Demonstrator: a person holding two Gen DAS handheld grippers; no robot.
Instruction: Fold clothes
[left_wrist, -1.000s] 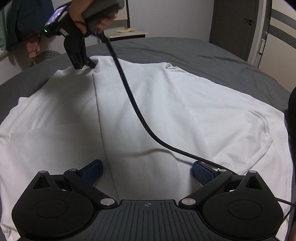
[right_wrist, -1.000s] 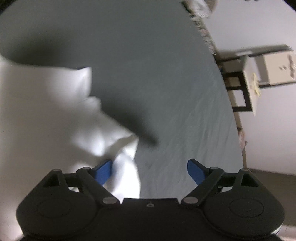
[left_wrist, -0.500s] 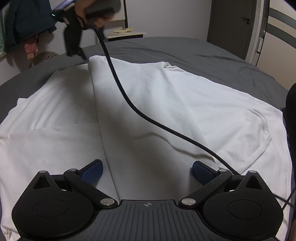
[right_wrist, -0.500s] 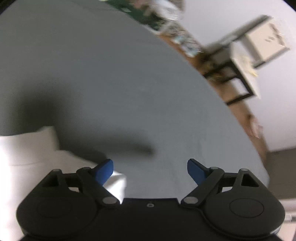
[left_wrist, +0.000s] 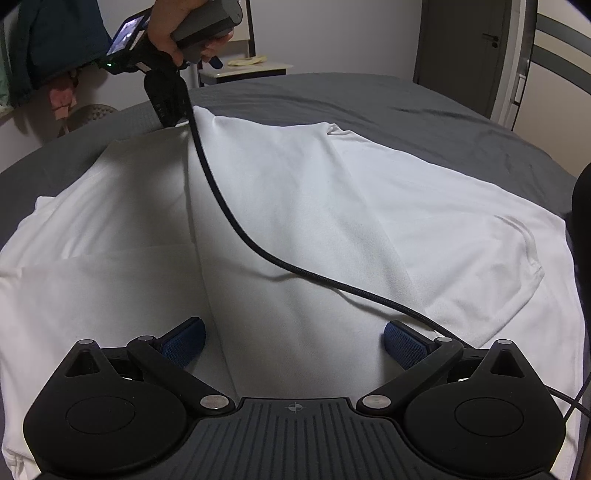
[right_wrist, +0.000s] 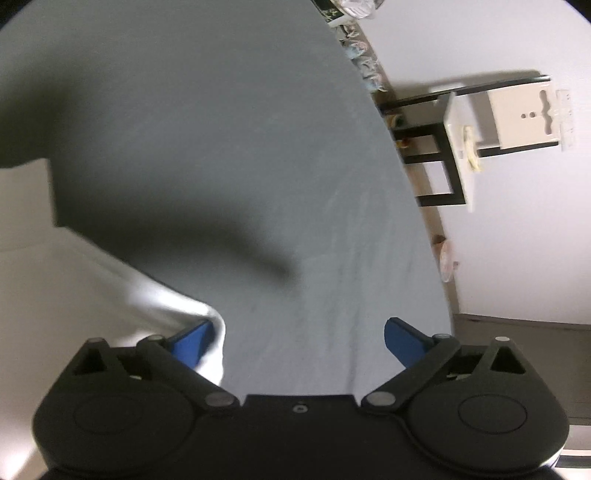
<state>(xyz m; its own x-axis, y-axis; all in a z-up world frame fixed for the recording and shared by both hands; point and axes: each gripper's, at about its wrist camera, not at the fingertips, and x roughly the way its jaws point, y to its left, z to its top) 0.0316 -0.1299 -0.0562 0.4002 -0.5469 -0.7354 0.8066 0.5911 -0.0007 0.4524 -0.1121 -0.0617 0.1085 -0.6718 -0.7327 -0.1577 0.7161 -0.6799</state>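
Note:
A white T-shirt (left_wrist: 295, 206) lies spread on the grey bed (left_wrist: 369, 99), its left side folded over along a lengthwise crease. My left gripper (left_wrist: 293, 332) hovers open just above the shirt's near part, nothing between its blue pads. A hand holds my right gripper (left_wrist: 170, 118) at the far end of the fold, fingers pointing down at the shirt's far corner. In the right wrist view the right gripper (right_wrist: 297, 328) has its jaws opening. A corner of the shirt (right_wrist: 74, 288) lies by its left pad, and the bare bed (right_wrist: 221, 129) fills the gap.
The right gripper's black cable (left_wrist: 240, 229) drapes across the shirt toward the near right. A white nightstand (left_wrist: 243, 70) stands beyond the bed's far edge and also shows as the nightstand (right_wrist: 458, 147) in the right wrist view. Clothes (left_wrist: 48, 48) hang at far left. A dark door (left_wrist: 461, 48) is at far right.
The right gripper rose off the shirt's far corner, then came back down beside it, its jaws a little wider. The cable shifted with it. The left gripper stayed put.

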